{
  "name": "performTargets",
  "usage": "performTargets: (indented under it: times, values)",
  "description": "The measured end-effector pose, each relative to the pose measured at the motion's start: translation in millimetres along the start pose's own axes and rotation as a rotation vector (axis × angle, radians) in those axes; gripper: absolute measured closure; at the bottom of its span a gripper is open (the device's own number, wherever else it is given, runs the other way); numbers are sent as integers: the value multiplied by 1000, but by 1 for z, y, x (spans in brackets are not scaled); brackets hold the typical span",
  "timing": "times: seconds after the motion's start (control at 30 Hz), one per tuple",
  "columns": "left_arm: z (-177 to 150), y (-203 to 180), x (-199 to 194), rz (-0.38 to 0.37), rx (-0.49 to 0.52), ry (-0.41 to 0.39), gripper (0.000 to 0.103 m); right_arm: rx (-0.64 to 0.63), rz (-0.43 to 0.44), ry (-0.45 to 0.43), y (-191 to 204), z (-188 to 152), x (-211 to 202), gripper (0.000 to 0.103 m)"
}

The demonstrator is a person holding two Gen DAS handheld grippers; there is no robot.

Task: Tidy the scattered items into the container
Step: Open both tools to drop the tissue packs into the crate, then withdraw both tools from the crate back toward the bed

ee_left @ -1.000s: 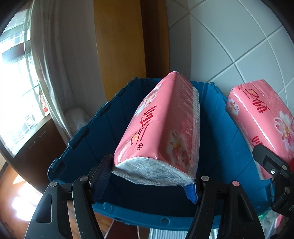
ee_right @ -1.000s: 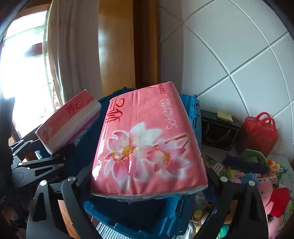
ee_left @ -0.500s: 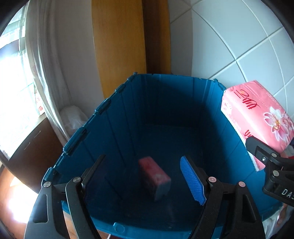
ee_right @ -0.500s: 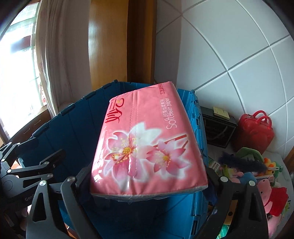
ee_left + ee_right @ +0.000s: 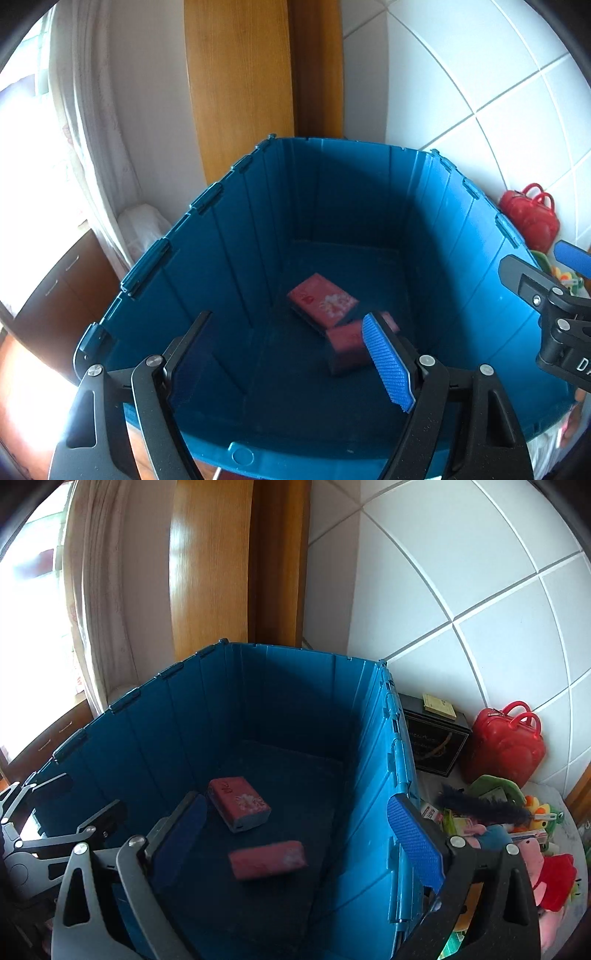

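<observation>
Right wrist view: two pink tissue packs [image 5: 239, 805] are lying in the blue bin [image 5: 373, 775], while toys [image 5: 517, 830] are being left outside. The right tool [image 5: 295, 834] is opening, empty; the left tool [image 5: 284, 354] is being held open, empty.

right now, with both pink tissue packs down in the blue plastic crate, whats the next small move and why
Probably swing the right gripper, jaws opening with nothing between them, toward the pile of plush toys beside the blue plastic crate. Both pink tissue packs lie on the crate's floor, while those toys remain outside.
</observation>
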State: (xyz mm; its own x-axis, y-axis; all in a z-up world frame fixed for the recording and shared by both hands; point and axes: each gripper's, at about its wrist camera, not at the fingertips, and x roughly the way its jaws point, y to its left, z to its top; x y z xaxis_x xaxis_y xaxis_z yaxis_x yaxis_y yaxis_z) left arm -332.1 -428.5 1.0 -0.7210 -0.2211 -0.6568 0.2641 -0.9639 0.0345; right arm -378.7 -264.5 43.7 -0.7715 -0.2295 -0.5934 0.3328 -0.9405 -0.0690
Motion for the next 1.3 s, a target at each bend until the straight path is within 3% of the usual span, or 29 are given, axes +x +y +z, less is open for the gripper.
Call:
performTargets:
  times: [0.53, 0.97, 1.3]
  values:
    - [-24, -9, -30, -19, -4, -8, 22, -8, -12, 5, 5, -23, -30, 3]
    - [-38, -34, -57, -37, 32, -29, 22, 26, -40, -10, -15, -46, -66, 3]
    - [-41, -92, -90, -48, 62, -72, 22, 59, -41, -38, -61, -63, -91, 3]
